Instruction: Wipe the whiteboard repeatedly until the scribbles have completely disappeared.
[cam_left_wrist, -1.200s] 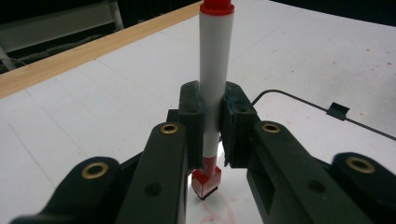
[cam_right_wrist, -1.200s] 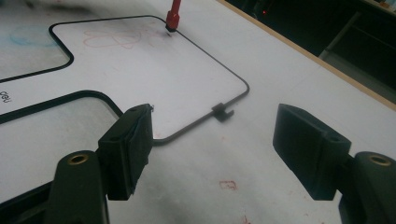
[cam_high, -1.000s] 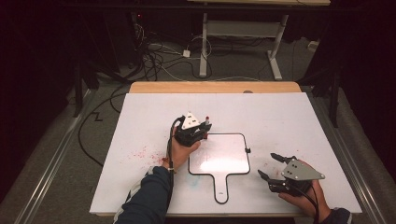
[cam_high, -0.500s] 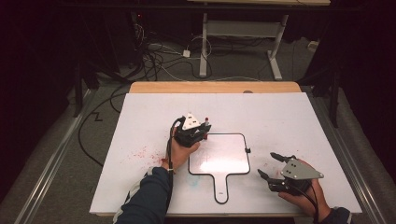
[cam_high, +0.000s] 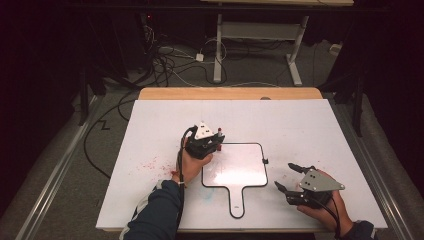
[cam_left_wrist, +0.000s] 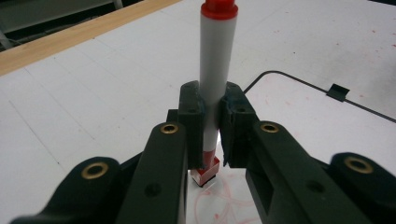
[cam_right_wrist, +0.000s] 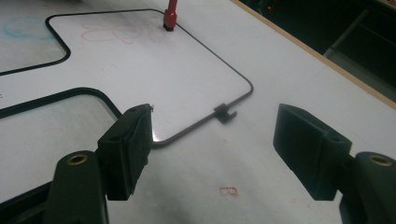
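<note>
A small handled whiteboard (cam_high: 240, 172) with a black rim lies on the white table. My left gripper (cam_high: 216, 142) is shut on a white marker with red ends (cam_left_wrist: 215, 70), held upright over the board's upper left corner. The marker's red tip (cam_left_wrist: 205, 173) rests on the board beside red looping lines (cam_left_wrist: 219, 200). In the right gripper view the whiteboard (cam_right_wrist: 154, 70) shows the red scribble (cam_right_wrist: 116, 32) and the marker tip (cam_right_wrist: 169, 16). My right gripper (cam_high: 283, 175) stands open to the right of the board, nothing between its jaws (cam_right_wrist: 212, 149).
A small black clip (cam_right_wrist: 225, 113) sits on the board's right rim. Red specks (cam_high: 150, 162) mark the white table (cam_high: 310, 125) left of the board. A wooden strip (cam_high: 230, 93) runs along the far edge; cables and desk legs lie on the floor beyond.
</note>
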